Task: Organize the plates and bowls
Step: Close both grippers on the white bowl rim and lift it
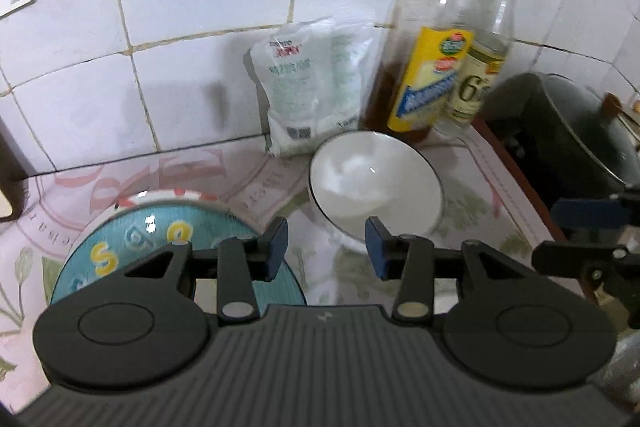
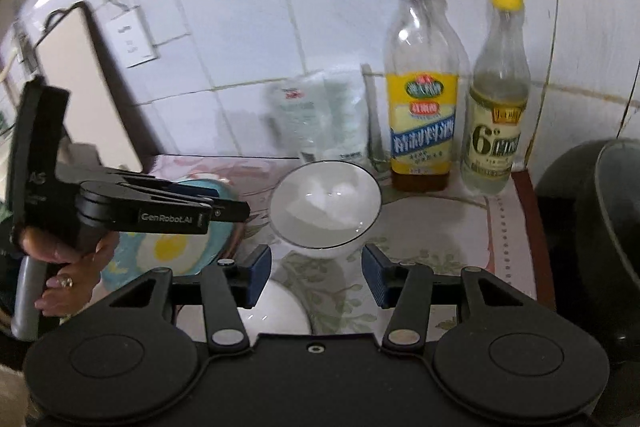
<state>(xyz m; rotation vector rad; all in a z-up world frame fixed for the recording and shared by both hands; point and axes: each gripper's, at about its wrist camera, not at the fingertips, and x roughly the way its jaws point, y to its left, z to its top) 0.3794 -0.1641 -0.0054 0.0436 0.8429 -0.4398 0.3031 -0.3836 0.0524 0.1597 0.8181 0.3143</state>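
Note:
A white bowl [image 1: 376,183] [image 2: 326,207] with a thin dark rim stands upright on the floral counter mat. Left of it lies a blue patterned plate [image 1: 160,247] [image 2: 172,247] with yellow marks. My left gripper [image 1: 326,249] is open just short of the bowl, its left pad over the blue plate's right rim, with nothing pressed between the pads. It shows side-on as the left gripper [image 2: 236,211] above the plate. My right gripper [image 2: 316,275] is open in front of the bowl and holds nothing. A white plate [image 2: 276,311] lies beneath it. The right gripper [image 1: 546,233] enters at the edge.
Against the tiled wall stand a yellow-labelled bottle [image 2: 424,115], a clear vinegar bottle [image 2: 498,131], a white bag [image 1: 308,87] and a glass [image 2: 376,131]. A dark pot [image 2: 600,227] fills the right side. A board [image 2: 84,87] leans at the left, by a person's hand [image 2: 68,267].

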